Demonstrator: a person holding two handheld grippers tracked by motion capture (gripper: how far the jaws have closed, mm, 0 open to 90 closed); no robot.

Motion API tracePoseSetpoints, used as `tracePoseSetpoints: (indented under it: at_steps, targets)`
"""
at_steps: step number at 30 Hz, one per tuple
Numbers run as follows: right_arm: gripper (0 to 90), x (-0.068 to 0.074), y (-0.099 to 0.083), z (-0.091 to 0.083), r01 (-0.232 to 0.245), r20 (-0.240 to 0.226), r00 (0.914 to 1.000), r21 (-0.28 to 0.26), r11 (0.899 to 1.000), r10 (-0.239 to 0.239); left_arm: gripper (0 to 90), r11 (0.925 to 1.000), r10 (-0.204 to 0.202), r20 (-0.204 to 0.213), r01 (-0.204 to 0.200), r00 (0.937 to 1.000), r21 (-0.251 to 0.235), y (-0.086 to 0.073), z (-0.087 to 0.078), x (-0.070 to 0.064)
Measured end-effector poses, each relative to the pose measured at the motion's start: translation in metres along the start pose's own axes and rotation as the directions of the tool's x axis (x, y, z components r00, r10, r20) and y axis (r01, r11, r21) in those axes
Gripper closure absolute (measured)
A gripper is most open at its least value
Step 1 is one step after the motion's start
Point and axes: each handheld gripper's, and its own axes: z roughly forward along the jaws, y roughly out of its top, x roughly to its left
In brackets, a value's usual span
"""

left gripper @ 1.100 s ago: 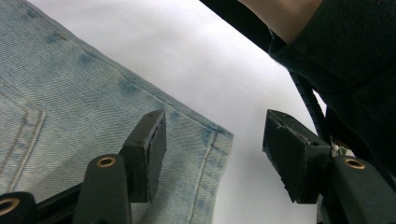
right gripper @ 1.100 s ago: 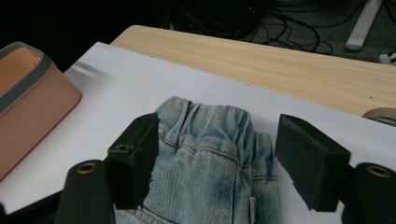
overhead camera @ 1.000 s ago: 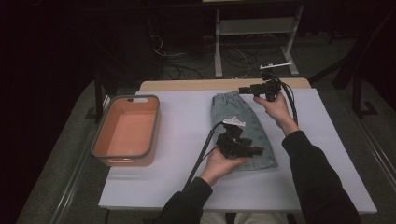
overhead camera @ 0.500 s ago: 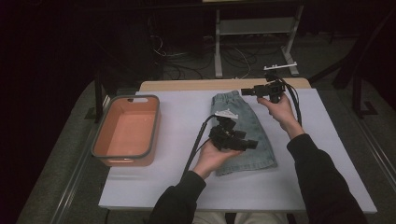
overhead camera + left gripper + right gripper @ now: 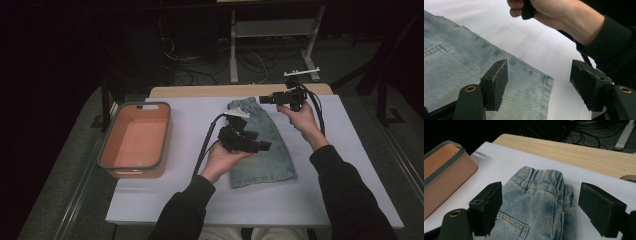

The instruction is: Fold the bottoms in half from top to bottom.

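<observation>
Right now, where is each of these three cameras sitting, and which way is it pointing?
High view: above the person's side, facing forward and down on the table; both forearms, left claw, right claw.
Left gripper view: rides the left claw, faces the jeans hem; the other hand shows.
Right gripper view: rides the right claw, faces the waistband and tub.
All share the jeans.

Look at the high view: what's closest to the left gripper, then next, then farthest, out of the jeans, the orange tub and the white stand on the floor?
1. Jeans: right under the left gripper.
2. Orange tub: off to its left on the table.
3. White stand: on the floor beyond the table's far edge.
</observation>
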Motion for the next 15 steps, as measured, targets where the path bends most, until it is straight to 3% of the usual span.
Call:
tracePoseSetpoints:
  at_steps: [15]
  targets:
    - [18.5,0.001,-0.001,0.002,0.01,-0.007,0.9999,0.009,1.0,-0.01,29.4,0.9999,-0.007,-0.024,0.006,0.9997,-0.011,0.012,-0.014,0.015]
